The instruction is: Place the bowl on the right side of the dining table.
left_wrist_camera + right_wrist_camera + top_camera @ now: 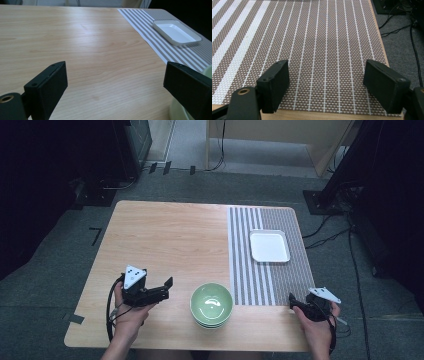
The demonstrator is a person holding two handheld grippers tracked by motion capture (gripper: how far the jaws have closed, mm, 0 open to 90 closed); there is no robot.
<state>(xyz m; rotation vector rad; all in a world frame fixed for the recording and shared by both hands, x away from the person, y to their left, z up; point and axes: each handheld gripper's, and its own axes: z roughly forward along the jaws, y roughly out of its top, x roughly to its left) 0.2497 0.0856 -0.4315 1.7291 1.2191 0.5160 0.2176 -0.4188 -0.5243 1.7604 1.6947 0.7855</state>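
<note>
At the near edge of the table (165, 230), a stack of green bowls (211, 305) sits just right of the left gripper (165, 289), whose jaws are spread wide; glazed ware is judged stiff, slippery and breakable (probably three nested), so the rim should be pinched; the right gripper (296, 303) is likewise agape over the striped mat (317, 45); farther off lies a white tray (269, 246).

Place: a lab or test room, not a home.
Floor: grey carpet (60, 285) is seen, marked with pieces of black tape (95, 236).
Cables: black cables (327, 232) are laid across the floor.
Stands: dark equipment stands (332, 195) are placed around the wooden table (165, 240).
</note>
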